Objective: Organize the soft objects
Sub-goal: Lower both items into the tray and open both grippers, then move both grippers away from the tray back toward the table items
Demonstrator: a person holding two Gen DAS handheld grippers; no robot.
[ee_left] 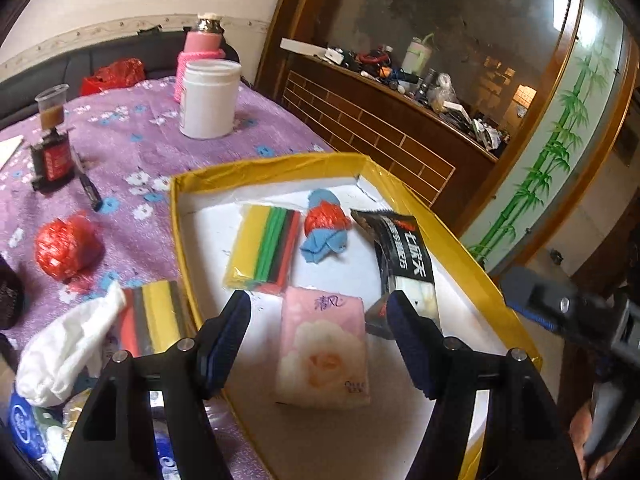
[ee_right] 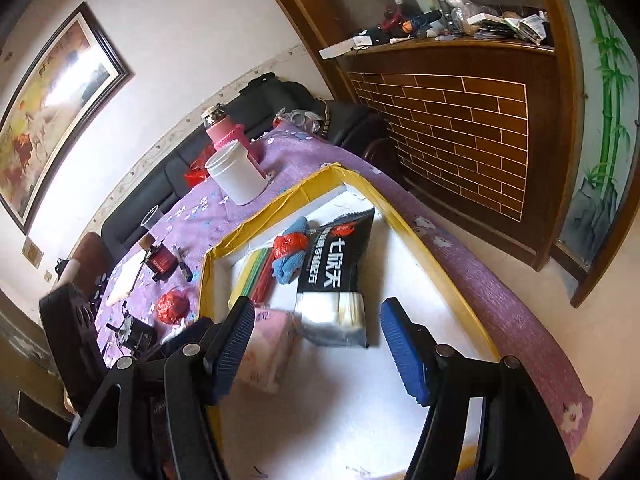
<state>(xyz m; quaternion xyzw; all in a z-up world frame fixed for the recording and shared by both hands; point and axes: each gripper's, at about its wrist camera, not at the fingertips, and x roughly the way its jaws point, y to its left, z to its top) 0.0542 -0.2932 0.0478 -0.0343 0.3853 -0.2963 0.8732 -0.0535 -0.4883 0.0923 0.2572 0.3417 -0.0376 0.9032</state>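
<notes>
Both jaws stand apart and grip nothing: the left hand-held gripper (ee_left: 318, 312) hangs over the pink tissue pack (ee_left: 324, 352), the right hand-held gripper (ee_right: 318, 320) over the black snack packet (ee_right: 336, 276). Both lie in the yellow-rimmed box (ee_left: 460, 240) at the worktop's (ee_left: 120, 152) right edge, beside striped cloths (ee_left: 266, 248) and a red-and-blue bundle (ee_left: 324, 228). A red ball (ee_left: 64, 248) lies outside the box, towards the worktop's left edge.

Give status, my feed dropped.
Both grippers open, empty: left gripper, right gripper. Pink tissue pack lies in yellow box. Nothing blocking.
</notes>
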